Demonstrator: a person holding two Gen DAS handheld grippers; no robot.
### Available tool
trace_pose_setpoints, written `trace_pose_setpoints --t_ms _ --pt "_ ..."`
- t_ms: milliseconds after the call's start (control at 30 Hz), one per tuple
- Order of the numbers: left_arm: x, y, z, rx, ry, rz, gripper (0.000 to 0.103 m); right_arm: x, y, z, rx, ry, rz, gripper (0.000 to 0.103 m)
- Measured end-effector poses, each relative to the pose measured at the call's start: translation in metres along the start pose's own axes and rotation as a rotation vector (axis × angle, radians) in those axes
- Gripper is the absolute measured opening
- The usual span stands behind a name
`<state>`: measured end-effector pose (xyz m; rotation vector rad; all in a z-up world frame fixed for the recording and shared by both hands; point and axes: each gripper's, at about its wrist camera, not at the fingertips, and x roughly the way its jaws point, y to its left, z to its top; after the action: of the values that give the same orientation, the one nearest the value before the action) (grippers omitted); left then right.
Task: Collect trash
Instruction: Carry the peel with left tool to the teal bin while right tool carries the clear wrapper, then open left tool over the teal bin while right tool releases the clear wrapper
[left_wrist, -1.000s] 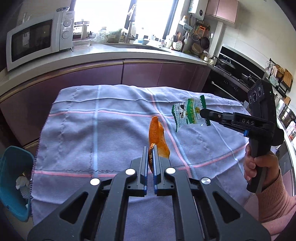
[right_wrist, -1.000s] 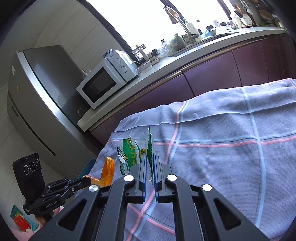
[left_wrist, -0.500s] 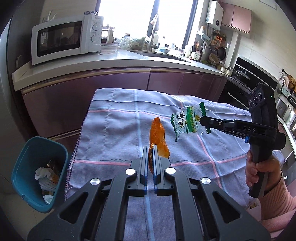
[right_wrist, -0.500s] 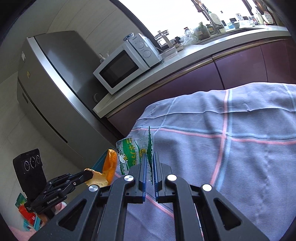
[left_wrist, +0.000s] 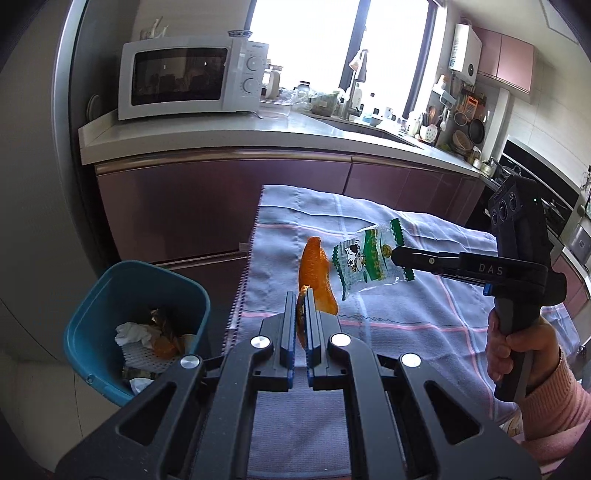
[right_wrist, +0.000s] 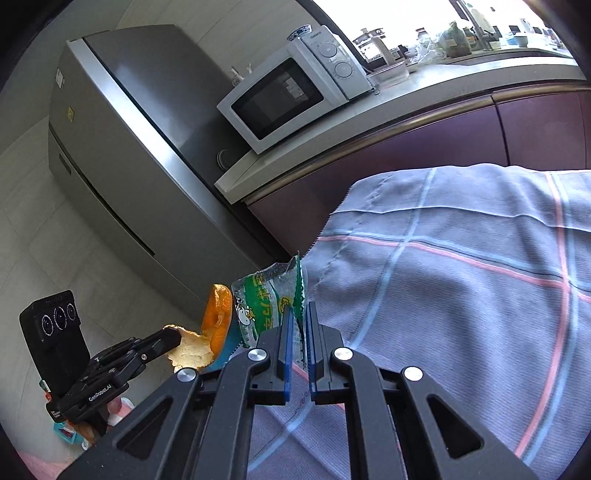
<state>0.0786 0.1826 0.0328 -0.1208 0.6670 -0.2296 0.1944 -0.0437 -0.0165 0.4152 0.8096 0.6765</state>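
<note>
My left gripper (left_wrist: 301, 295) is shut on an orange peel (left_wrist: 316, 275), held upright above the left edge of the cloth-covered table (left_wrist: 424, 332). My right gripper (right_wrist: 299, 308) is shut on a green and white snack wrapper (right_wrist: 264, 304). In the left wrist view that wrapper (left_wrist: 364, 260) hangs from the right gripper (left_wrist: 397, 254) just right of the peel. In the right wrist view the peel (right_wrist: 216, 325) sticks out of the left gripper (right_wrist: 173, 336) at lower left. A teal trash bin (left_wrist: 136, 328) with crumpled paper and scraps stands on the floor left of the table.
A purple-fronted counter (left_wrist: 258, 147) with a white microwave (left_wrist: 192, 77) runs behind the table. A grey fridge (right_wrist: 122, 140) stands at its left end. A hand in a pink sleeve (left_wrist: 517, 350) holds the right gripper's handle. A sink and kitchenware crowd the far counter.
Both grippers have swung left together with the peel and the wrapper in them. The trash bin and the table's left edge have come further into the left wrist view.
</note>
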Motion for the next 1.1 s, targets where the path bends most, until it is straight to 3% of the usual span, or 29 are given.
trace_pose_setpoints --t_ms 533,767,1100 --pt "-0.015 0.068 -0.005 -0.1 -0.016 0.112 0.005 0.069 0.041 0.01 -0.064 0.1 0.043 0.006" --pt "-0.007 0.11 -0.013 -0.181 0.002 0.185 0.005 0.115 0.06 0.013 -0.106 0.177 0.025 0.006" --pt "0.021 0.154 -0.03 -0.256 0.053 0.225 0.005 0.174 0.082 0.007 -0.161 0.295 -0.034 0.006"
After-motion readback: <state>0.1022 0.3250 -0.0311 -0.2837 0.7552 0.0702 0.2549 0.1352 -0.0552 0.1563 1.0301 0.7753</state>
